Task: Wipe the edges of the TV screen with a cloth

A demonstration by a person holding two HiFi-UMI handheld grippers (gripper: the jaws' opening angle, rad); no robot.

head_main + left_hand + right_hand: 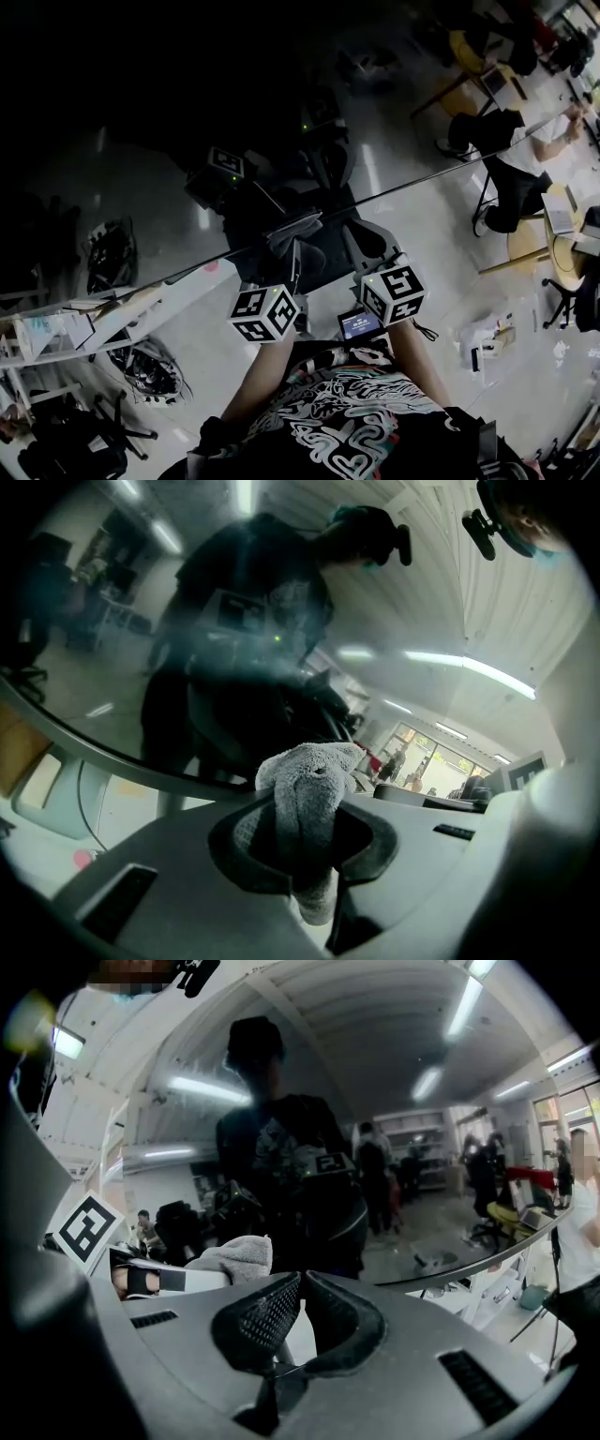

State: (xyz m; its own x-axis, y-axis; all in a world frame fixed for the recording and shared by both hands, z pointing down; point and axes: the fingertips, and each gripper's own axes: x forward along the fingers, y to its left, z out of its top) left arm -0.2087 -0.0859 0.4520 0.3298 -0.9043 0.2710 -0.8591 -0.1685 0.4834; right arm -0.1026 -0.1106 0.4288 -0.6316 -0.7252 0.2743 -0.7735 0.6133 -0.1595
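The dark glossy TV screen (141,122) fills the upper left of the head view; its thin edge (441,169) runs diagonally across. My left gripper (292,246) is shut on a grey fluffy cloth (309,789), which bulges out above the jaws close to the screen's edge (84,738). The cloth (294,226) shows at that edge in the head view. Beside it on the right, my right gripper (300,1283) has its jaws closed together with nothing between them. The right gripper view also catches the cloth (232,1258) and the left gripper's marker cube (84,1227).
A white shelf unit (122,309) with clutter stands lower left under the screen. Beyond the edge are wooden round tables (553,253), chairs and a seated person (525,141). Papers (487,342) lie on the floor. The screen mirrors the person holding the grippers.
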